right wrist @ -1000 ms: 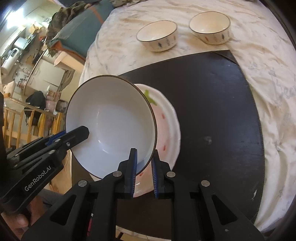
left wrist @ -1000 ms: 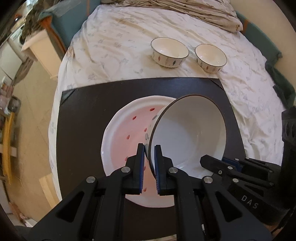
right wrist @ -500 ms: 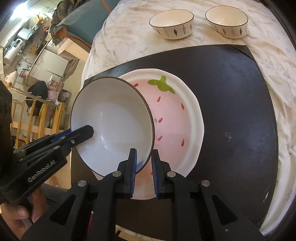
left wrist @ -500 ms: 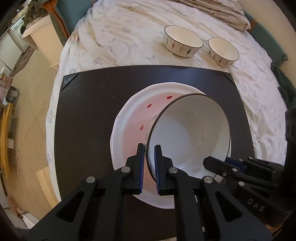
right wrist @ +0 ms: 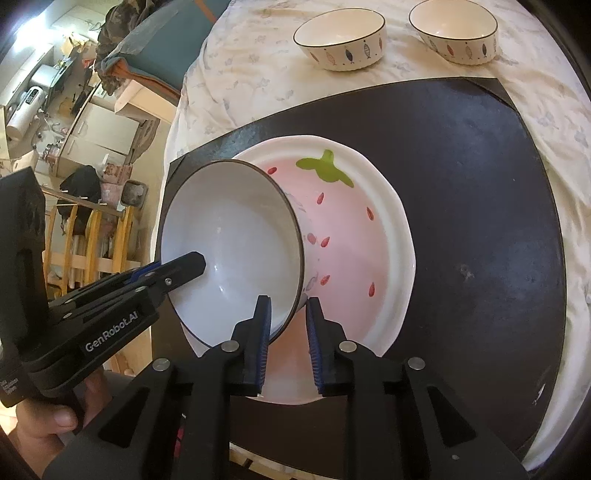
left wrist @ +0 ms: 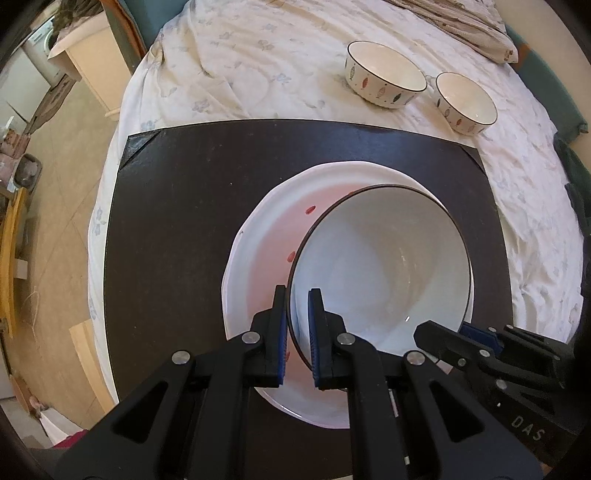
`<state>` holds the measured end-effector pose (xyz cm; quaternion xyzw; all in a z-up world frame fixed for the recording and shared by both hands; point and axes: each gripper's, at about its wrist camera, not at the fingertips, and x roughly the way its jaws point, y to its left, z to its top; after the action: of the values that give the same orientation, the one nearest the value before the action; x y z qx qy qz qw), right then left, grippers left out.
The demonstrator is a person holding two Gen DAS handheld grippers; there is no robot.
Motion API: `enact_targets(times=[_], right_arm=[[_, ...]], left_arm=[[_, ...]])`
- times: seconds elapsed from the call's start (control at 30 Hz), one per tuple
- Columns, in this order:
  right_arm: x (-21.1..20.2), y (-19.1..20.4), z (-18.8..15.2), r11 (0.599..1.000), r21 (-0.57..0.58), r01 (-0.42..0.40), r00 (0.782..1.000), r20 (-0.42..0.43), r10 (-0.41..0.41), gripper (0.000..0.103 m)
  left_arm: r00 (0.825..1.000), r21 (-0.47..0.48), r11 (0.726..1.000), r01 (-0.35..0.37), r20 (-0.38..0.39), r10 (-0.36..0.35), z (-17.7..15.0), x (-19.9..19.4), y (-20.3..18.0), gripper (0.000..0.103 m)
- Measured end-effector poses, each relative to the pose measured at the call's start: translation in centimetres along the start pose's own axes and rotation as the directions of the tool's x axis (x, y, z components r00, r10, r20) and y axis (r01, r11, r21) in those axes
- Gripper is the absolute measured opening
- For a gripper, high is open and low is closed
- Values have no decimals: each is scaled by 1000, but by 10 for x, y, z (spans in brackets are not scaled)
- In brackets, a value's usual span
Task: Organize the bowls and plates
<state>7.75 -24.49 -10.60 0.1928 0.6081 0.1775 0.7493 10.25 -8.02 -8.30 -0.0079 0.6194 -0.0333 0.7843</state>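
Lower the big bowl (left wrist: pixel 384 258), tilted over the strawberry plate (right wrist: pixel 369 236) on the dark mat (left wrist: pixel 177 221), until flat, keeping left tongs (left wrist: pixel 297 295) pinching its rim while right tongs (right wrist: pixel 288 306), just been spreading, straddle it loosely.

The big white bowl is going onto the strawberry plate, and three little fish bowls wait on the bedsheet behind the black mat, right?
Almost. There are two little fish bowls, not three: one and another in the right wrist view. The rest holds: the big white bowl is over the strawberry plate, and they sit on the bedsheet behind the black mat.
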Motion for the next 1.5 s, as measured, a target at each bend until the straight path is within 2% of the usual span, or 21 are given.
enact_targets(times=[0.27, 0.47, 0.8, 0.83, 0.87, 0.93, 1.0, 1.1, 1.23, 1.5], right_arm=[[1, 1, 3, 999, 20, -33, 999, -21, 33, 30], [1, 2, 2, 999, 24, -46, 999, -26, 47, 31], [0, 2, 3, 999, 17, -43, 999, -26, 43, 32], [-2, 2, 2, 999, 14, -40, 999, -18, 40, 39], [-3, 1, 2, 999, 12, -39, 999, -3, 39, 51], [-12, -1, -1, 999, 7, -37, 998, 56, 37, 67], [-17, -4, -3, 999, -2, -38, 994, 101, 38, 73], [-23, -12, -2, 999, 6, -48, 988, 146, 47, 82], [-31, -17, -1, 999, 12, -42, 981, 189, 39, 99], [-46, -12, 1, 1000, -16, -27, 969, 244, 30, 101]], left_arm=[[1000, -13, 1000, -8, -21, 8, 3, 5, 2, 8], [1000, -17, 1000, -9, -29, 9, 5, 6, 2, 8], [999, 41, 998, -48, -20, 49, 4, 3, -3, 10], [998, 47, 997, -61, -17, 61, 4, 2, -3, 17], [997, 49, 996, -72, -13, 73, 5, 1, -3, 25], [997, 45, 996, -81, 0, 82, 4, -3, -2, 63], [996, 46, 995, -90, 21, 89, 3, -7, -3, 72], [994, 62, 993, -102, 39, 100, 2, -12, -7, 72], [988, 52, 991, -120, 99, 114, 2, -27, -8, 72], [979, 45, 989, -139, 154, 130, 9, -40, -9, 72]])
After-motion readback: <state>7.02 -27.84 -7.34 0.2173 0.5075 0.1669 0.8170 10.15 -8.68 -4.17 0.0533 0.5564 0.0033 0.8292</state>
